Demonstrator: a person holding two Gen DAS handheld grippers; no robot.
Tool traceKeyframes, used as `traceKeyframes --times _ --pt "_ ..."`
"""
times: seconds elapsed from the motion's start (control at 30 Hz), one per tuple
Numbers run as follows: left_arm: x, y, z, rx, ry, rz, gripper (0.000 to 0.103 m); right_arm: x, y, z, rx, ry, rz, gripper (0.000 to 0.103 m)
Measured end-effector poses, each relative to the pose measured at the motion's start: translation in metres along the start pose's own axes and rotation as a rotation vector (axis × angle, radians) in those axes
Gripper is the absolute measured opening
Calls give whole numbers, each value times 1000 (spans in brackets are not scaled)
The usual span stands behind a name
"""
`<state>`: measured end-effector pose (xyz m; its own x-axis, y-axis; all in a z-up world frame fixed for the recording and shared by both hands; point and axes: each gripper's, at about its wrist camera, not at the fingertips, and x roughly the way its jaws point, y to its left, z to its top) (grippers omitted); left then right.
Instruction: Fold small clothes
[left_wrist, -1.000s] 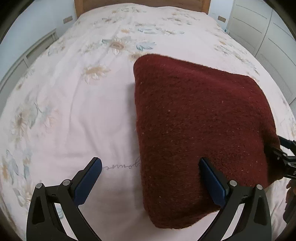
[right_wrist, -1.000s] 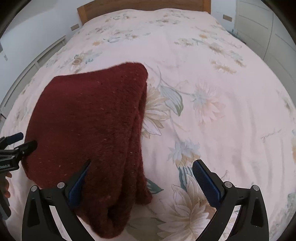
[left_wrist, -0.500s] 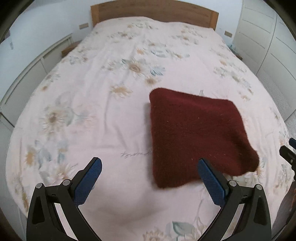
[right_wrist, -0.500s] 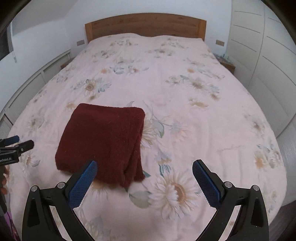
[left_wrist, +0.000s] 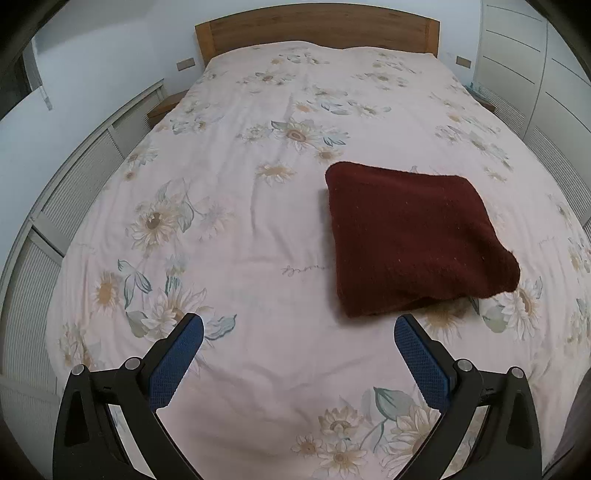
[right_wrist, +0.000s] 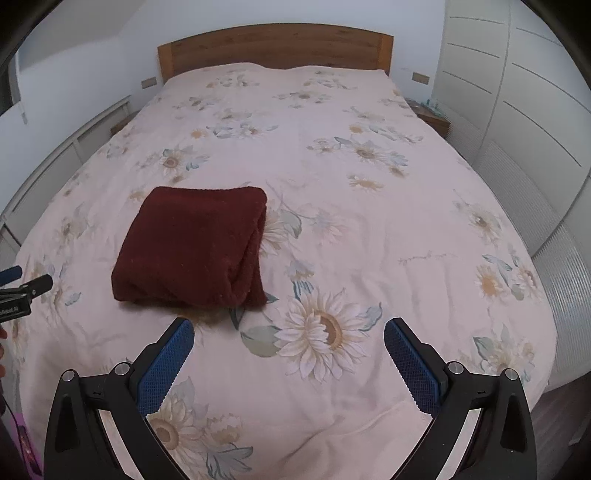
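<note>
My left gripper (left_wrist: 298, 334) and right gripper (right_wrist: 288, 336) both gape wide, empty, above the floral bedspread (left_wrist: 258, 229). The folded maroon garment (left_wrist: 413, 240) lies flat ahead. Only the right view shows its stacked fold edges — and my left gripper's tips at the frame edge. Wooden headboard (right_wrist: 275, 46) behind; nothing blocks the garment.

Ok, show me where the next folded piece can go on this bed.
Free: bedspread left of the folded red garment, toward the headboard, and its right half in the right wrist view. Only the garment's spot is taken.
</note>
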<state>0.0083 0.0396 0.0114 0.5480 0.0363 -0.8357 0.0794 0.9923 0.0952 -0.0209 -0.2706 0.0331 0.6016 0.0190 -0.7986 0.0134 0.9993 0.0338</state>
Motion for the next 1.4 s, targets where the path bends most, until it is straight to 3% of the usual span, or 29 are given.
traceKeyframes --times 1.4 --pt "-11 -12 -10 45 -5 12 102 -17 2 -1 -35 -19 -45 103"
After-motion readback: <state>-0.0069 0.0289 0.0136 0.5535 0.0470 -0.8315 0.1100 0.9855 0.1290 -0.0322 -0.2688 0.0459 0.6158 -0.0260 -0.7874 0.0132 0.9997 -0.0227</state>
